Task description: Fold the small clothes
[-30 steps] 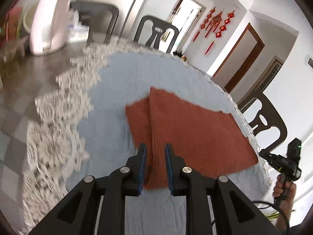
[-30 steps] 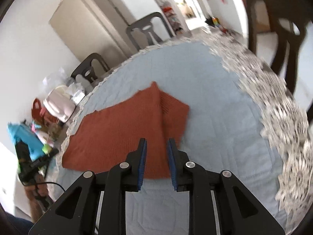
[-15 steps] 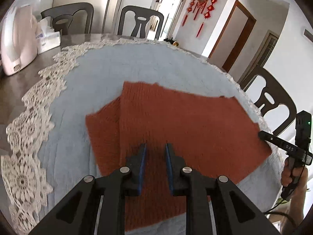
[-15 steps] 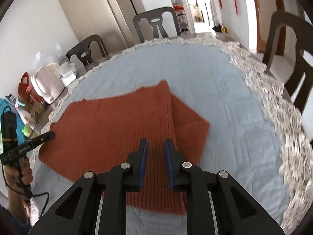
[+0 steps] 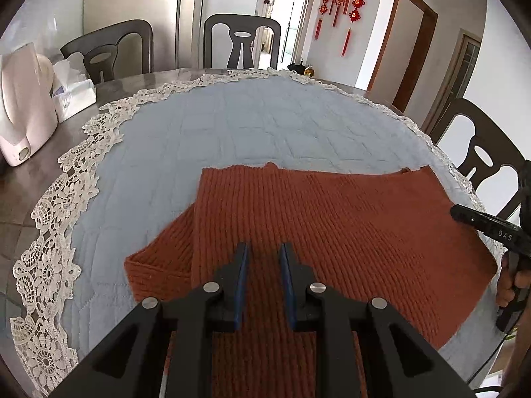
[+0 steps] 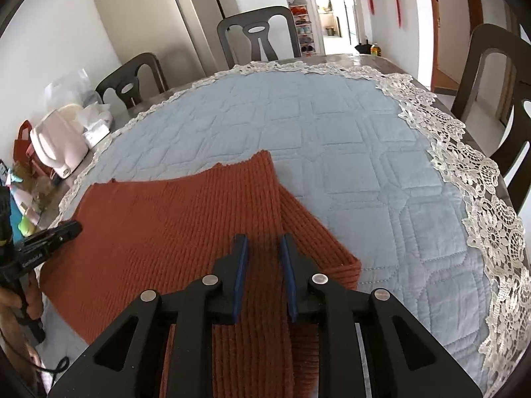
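Your rust-red knitted garment (image 5: pixel 348 232) lies flat on the blue quilted cloth (image 5: pixel 265 126), on the side of the cloth nearest to you. One sleeve is folded in over the body at each end, and a corner of each sleeve sticks out past the fold.

Your left gripper (image 5: pixel 264 277) is above the garment near its left fold. Its jaws are a little apart, with ribbed knit visible in the gap, and they hold nothing. Your right gripper (image 6: pixel 264 277) is above the garment near its right fold, in the same condition: jaws a little apart, nothing between them. I cannot tell whether the fingertips touch the knit or only hang over it.

I judge that the next fold is not yet begun, and here are the risks:

- The jaw gap is narrow and the knit is thick. If you close on two layers, you may catch only the upper layer, and the sleeve below will slide out.
- If the two grippers lift at unequal height, the fold line will go crooked.
- The garment's near edge is close to the near border of the blue quilted cloth. A pull toward you could drag it off the cloth.
- Pressing down while closing may also pinch the cloth under the garment.
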The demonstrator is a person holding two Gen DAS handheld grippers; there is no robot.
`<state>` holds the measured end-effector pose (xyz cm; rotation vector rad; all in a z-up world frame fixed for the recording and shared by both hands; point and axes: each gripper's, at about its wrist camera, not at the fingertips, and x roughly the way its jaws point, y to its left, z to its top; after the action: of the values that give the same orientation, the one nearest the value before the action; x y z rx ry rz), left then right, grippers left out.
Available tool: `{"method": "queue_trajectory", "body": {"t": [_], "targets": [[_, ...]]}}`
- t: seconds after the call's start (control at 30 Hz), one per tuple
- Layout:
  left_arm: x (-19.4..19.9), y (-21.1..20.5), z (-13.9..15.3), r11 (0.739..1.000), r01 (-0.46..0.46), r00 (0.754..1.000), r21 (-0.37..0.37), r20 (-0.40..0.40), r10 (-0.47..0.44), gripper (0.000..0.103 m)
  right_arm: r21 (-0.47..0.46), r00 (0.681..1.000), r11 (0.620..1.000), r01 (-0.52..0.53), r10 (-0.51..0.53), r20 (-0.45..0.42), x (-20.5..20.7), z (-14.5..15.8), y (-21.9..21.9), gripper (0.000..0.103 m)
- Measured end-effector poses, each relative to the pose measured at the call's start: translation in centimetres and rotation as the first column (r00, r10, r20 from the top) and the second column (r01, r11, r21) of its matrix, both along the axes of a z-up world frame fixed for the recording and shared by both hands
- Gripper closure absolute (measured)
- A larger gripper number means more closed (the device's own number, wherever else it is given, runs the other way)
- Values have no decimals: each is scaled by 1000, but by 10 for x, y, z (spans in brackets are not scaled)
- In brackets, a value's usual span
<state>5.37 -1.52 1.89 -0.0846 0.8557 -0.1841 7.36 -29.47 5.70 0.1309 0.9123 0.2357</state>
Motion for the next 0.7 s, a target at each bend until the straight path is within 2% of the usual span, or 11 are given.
{"method": "queue_trajectory", "body": {"t": [0.37,0.47,0.57,0.7], "targets": [[15,-5,10,999,-1,1000,33,10,1,81,-15,999,1000,-22,23,33,17,15,17,83],[23,-11,13,999,6,1000,44,23,-7,81,-19,1000,1000,-18,18,9,29,9,21,83],[36,-14,8,999,4,1000,47,3,-4,80,-4,1000,1000,-3,3,-24,41,-1,18,83],[41,-13,-1,999,-4,1000,52,-10,5,79,-1,1000,1000,-8,8,-12,38,-1,17,83]]}}
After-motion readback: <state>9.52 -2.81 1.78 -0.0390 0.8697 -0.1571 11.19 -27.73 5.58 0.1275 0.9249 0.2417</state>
